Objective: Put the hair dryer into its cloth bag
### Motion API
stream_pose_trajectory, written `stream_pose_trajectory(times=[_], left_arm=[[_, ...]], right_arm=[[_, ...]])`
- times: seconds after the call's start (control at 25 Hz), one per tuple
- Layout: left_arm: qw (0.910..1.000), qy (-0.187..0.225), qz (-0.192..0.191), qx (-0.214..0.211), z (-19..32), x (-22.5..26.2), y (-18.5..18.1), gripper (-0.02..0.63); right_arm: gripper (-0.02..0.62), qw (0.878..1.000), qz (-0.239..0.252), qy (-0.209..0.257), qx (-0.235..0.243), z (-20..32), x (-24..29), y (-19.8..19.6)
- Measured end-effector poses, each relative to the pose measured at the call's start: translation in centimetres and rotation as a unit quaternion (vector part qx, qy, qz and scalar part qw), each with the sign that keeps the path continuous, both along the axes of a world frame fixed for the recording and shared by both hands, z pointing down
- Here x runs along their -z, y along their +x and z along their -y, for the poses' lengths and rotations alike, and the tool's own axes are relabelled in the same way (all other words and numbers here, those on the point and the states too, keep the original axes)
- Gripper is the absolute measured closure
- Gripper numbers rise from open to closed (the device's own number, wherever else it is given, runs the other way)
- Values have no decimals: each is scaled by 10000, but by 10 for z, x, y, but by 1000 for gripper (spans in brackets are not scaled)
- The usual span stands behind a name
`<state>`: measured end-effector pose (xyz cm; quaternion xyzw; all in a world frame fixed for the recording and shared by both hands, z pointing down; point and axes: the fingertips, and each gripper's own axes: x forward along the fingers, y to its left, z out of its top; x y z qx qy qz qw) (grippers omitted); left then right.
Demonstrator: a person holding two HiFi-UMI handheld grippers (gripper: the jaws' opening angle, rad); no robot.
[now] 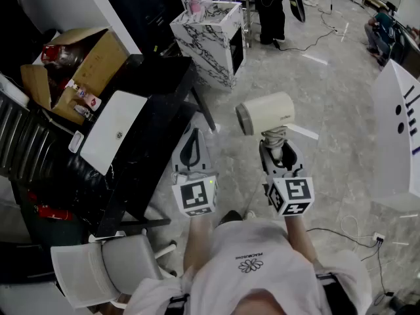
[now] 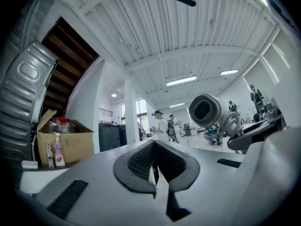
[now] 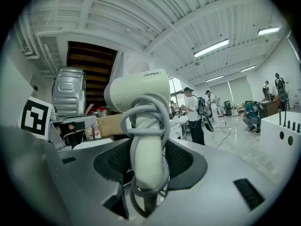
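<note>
My right gripper (image 1: 276, 147) is shut on the handle of a cream-white hair dryer (image 1: 266, 113), held level over the floor. The grey cord is wound round the handle (image 3: 143, 145), which stands upright between the pads, with the dryer's barrel (image 3: 141, 92) on top. In the left gripper view the hair dryer (image 2: 205, 110) shows to the right, nozzle facing me. My left gripper (image 1: 190, 147) is shut and holds nothing; it hovers beside the black table's edge, its pads (image 2: 141, 161) together. A flat white cloth-like piece (image 1: 113, 131) with a small mark, possibly the bag, lies on the table.
The black table (image 1: 154, 104) is at the left, with an open cardboard box (image 1: 75, 71) of bottles behind it. A marble-patterned cabinet (image 1: 210, 35) stands ahead, a white chair (image 1: 98, 268) at the near left and a white panel (image 1: 400, 136) at the right. People (image 1: 269, 8) stand farther off.
</note>
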<state>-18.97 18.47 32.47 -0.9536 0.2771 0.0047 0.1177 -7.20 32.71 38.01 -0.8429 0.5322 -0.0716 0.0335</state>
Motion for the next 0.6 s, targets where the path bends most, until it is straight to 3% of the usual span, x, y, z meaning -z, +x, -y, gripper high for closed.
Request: stream_pose_trajectory(times=[0.6], left_arm=[[10000, -52, 14, 18, -1, -3, -1, 589]], right_arm=[[394, 9997, 191, 126, 36, -6, -5, 2]])
